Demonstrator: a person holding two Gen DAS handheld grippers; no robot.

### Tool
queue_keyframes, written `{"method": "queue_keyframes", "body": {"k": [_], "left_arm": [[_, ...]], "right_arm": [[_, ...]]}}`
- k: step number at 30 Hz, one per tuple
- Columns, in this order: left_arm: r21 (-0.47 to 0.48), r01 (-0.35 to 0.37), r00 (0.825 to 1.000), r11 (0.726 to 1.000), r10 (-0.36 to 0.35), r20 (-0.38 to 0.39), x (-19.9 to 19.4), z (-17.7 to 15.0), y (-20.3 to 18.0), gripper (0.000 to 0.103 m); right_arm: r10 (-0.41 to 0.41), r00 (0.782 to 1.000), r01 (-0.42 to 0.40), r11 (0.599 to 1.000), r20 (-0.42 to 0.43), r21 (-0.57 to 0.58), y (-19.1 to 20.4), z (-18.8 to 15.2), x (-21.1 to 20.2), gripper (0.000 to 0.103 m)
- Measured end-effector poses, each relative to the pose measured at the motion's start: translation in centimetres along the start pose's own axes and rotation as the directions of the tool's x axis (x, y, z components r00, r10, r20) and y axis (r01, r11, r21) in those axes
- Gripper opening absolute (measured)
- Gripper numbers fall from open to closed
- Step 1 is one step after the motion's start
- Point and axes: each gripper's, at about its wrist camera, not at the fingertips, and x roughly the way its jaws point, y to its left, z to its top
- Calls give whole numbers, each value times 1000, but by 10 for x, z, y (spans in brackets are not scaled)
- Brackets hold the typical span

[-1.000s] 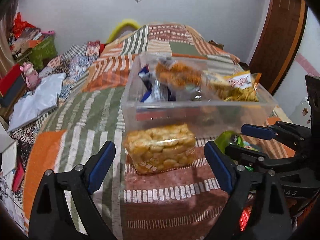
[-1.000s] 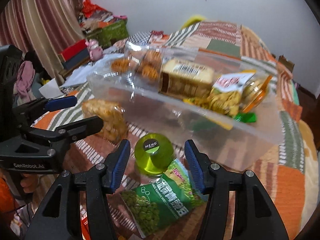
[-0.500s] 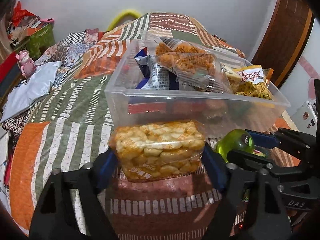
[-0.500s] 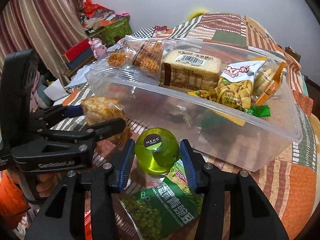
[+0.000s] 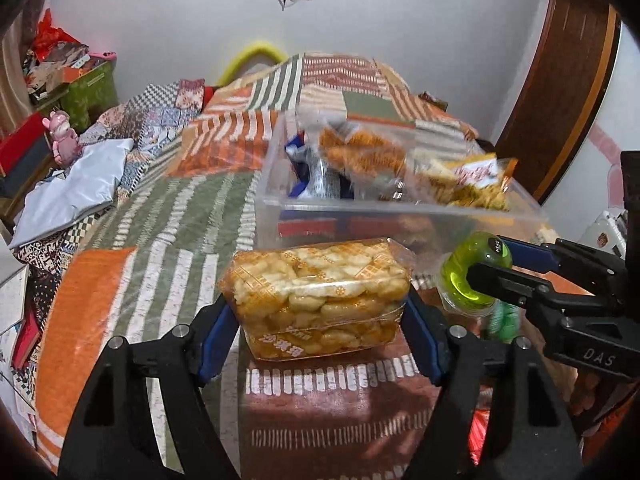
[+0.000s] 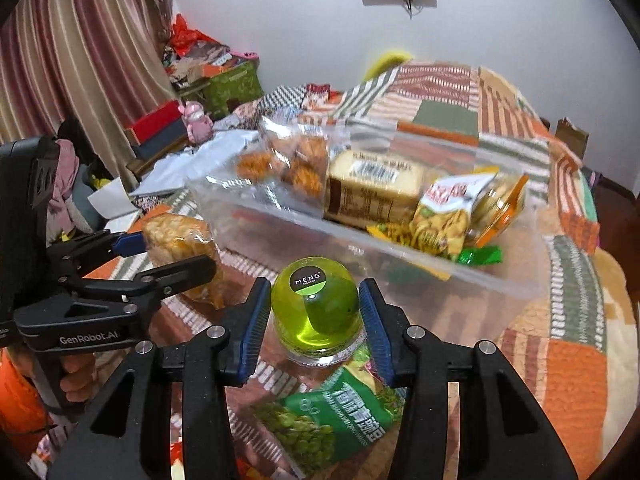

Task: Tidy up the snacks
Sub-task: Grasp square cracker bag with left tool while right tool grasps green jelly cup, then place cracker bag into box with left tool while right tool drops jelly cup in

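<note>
Your left tool is clenched on the clear pack of yellow puffs, a blue pad pressed against each end, and the pack looks raised off the bedspread. Your right tool grips the green jelly cup, both pads touching its sides; you cannot tell whether the cup rests on the cover or hangs just above it.

Straight ahead of both stands the clear plastic bin, its near wall just behind the pack and the cup. Inside it lie a bag of orange twists, a wrapped cake loaf, a yellow chip bag and a small green sachet. A green pea packet lies flat under your right tool. The two tools sit close side by side, the left one's outer arm near the cup. Off to the left, a pink figurine and a folded grey cloth are well apart.
</note>
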Motion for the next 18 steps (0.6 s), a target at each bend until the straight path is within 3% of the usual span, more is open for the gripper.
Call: {"method": "queue_keyframes", "body": {"k": [11,18], "left_arm": [[28,14,991,1000,-17,130,-35,35,-12,74],[16,-9,992,1000,7,129,-19,57,-7,74]], "right_arm": [[-22,992,17,999,124,44,-12,25,-33,42],[-46,984,32,996,170,81,-26,41,-38,42]]}}
